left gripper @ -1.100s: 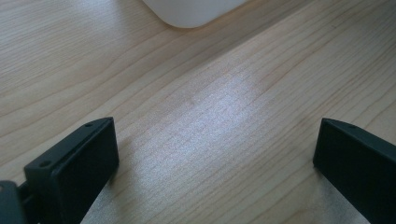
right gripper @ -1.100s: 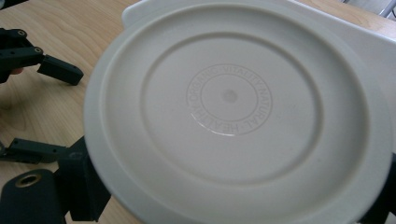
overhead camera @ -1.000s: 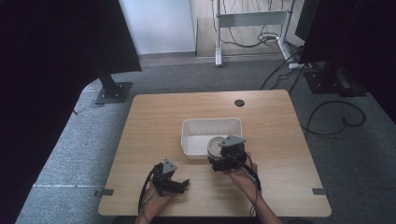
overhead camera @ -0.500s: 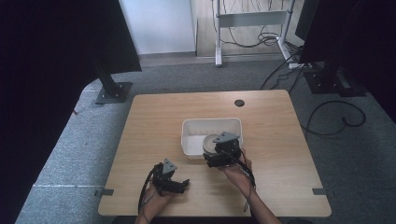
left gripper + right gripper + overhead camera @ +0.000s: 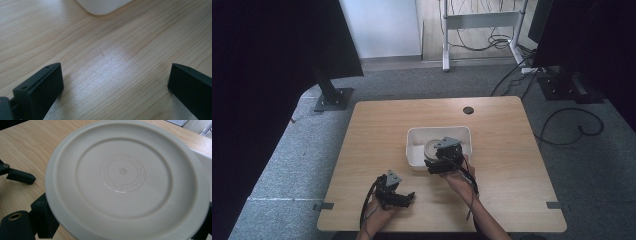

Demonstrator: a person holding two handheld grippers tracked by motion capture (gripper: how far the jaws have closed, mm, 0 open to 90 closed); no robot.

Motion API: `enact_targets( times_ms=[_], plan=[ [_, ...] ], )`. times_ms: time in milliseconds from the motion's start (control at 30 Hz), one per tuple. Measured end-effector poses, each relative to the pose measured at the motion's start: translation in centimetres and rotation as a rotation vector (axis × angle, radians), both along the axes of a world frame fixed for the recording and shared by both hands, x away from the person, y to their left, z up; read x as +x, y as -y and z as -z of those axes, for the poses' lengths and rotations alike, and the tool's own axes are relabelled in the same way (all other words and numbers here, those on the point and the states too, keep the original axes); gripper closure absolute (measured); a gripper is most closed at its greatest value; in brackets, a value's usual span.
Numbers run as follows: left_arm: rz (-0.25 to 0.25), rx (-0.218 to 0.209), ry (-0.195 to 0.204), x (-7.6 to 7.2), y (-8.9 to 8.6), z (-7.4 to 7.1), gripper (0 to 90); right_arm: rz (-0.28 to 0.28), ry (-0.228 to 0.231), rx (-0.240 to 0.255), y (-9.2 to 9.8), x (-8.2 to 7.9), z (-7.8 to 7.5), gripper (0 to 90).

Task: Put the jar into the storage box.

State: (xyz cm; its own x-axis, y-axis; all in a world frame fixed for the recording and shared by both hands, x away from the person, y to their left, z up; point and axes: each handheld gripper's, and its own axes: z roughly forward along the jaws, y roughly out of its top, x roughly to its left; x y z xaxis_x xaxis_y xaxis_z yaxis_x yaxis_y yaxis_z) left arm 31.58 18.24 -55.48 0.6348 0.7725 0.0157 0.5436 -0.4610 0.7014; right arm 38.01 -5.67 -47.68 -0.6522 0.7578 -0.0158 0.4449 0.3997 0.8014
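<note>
Right claw [image 5: 438, 162] clamps a round beige plate [image 5: 127, 180] by its near edge, underside facing the camera, held at the near rim of the white tub [image 5: 414, 150] mid-worktop [image 5: 377, 130]. Left claw [image 5: 404, 197] rests spread wide with nothing in it on the near-left worktop, well apart from the tub. Judged step: moving the plate at the tub. Keep the grip firm, tilt the plate clear of the tub wall, move slowly so it doesn't slip.

A lab or test room is suggested: a plain wooden worktop [image 5: 377, 135] is set on grey carpet [image 5: 282, 165], flanked by black curtains [image 5: 267, 60] on metal stands [image 5: 332, 97], with loose cables [image 5: 569, 125] trailed across the floor.
</note>
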Motion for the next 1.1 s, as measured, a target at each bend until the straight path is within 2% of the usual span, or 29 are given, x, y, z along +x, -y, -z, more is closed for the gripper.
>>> enact_targets(
  times_ms=[467, 1100],
  plan=[
    [0.0, -0.001, 0.0, 0.0, 0.0, 0.0, 0.0, 0.003, -0.005, -0.003, -1.3, 1.5, 0.1, 9.4],
    [0.001, -0.001, -0.001, 0.0, 0.0, 0.0, 0.0, 0.038, -0.017, -0.01, -3.1, 3.5, 2.0, 9.4]
  ],
)
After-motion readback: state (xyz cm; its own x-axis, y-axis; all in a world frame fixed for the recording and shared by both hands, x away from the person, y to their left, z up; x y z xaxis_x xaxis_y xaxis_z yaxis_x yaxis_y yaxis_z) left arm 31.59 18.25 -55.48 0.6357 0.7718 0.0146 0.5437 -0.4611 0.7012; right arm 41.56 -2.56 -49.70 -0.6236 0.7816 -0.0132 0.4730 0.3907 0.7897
